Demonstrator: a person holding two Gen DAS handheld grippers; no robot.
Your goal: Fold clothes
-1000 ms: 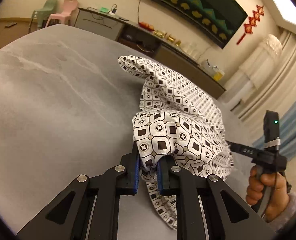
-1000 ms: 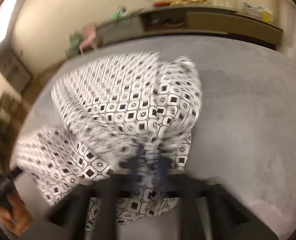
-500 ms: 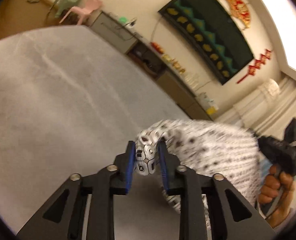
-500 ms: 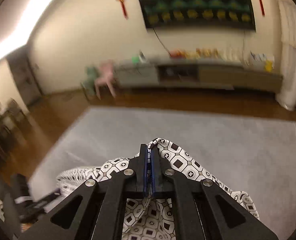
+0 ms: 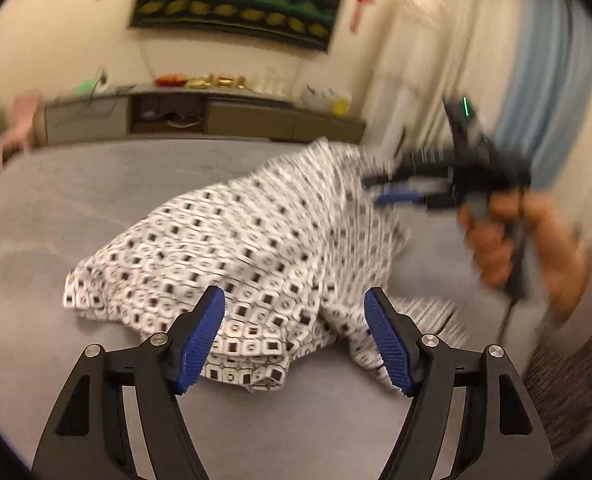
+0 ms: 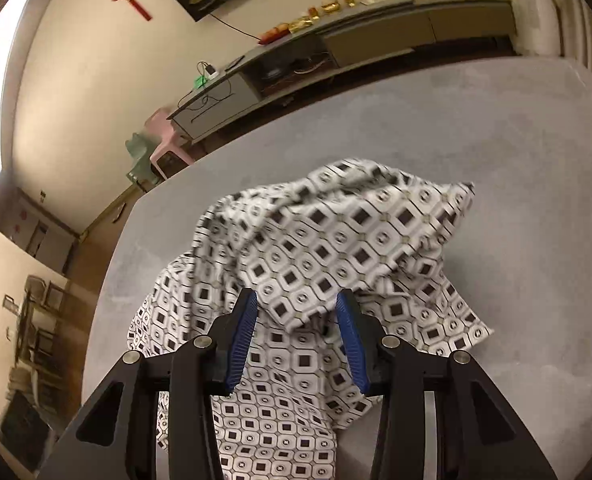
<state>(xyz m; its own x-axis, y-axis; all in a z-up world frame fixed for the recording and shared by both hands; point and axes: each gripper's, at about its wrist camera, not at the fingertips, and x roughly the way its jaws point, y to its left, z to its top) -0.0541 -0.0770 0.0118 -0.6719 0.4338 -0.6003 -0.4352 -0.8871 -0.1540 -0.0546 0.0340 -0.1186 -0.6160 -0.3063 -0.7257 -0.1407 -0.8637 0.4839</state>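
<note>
On the grey stone-look tabletop [image 6: 516, 184] a white cotton garment printed with black squares and octagons [image 6: 336, 256] lies in a rumpled heap, partly doubled over itself. It sits directly ahead of and below both claws. The left gripper [image 5: 293, 336], black with 2 blue ribbed pads, is opening its jaws wide; cloth shows in the gap beyond them, but neither pad presses on it. The right gripper [image 6: 296, 340] is also opening, and a raised fold of the fabric stands between its pads without being pinched. In the left wrist view the right gripper [image 5: 392, 192] hangs at the garment's far right edge, held by a hand [image 5: 508, 236], blurred.

The heap's long axis seems to run across the left wrist view, from a low flat corner at the left to a higher peak at the right, so each claw has 1 end nearer to it. Which end is the collar or hem cannot be told. The next grasp likely depends on each claw finding an edge at its own end of that axis.
</note>
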